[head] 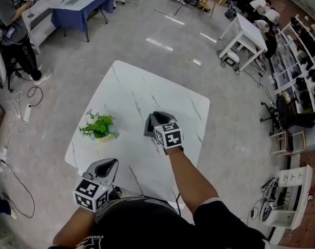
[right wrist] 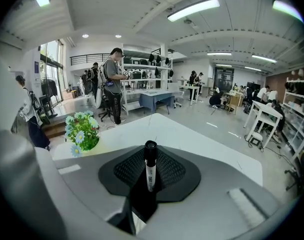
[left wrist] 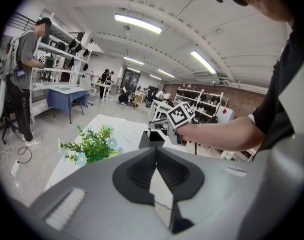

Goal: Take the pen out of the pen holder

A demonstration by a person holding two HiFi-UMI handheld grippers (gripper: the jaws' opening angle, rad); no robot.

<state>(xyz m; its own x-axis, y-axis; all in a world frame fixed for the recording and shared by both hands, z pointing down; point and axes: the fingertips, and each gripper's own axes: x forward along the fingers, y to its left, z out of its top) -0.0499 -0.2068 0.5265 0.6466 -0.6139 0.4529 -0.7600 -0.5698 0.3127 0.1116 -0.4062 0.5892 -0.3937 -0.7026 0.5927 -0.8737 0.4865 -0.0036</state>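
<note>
The right gripper [head: 156, 119] is pinching a marker pen with a black cap and white barrel [right wrist: 150, 170]. Its jaws are pressed against the pen from both sides, and the pen stands upright between them with the cap sticking up past the pads. From above, this gripper hangs right over the small black square pen holder [head: 148, 128], which sits near the middle of the white marble-patterned bench [head: 131, 90]. The gripper covers the holder's mouth, so I can't tell whether the pen's lower end is inside it or clear of it.

The left gripper [head: 111, 163] hovers near the front edge of the bench, well apart from the holder. Its jaws are pressed together at the tips with nothing between them.

A little green potted plant with pale blue flowers [head: 98, 126] stands on the bench to the left of the holder, near it but not touching. Farther back, a person [head: 12, 30] stands beside a blue-draped table [head: 82, 7].
</note>
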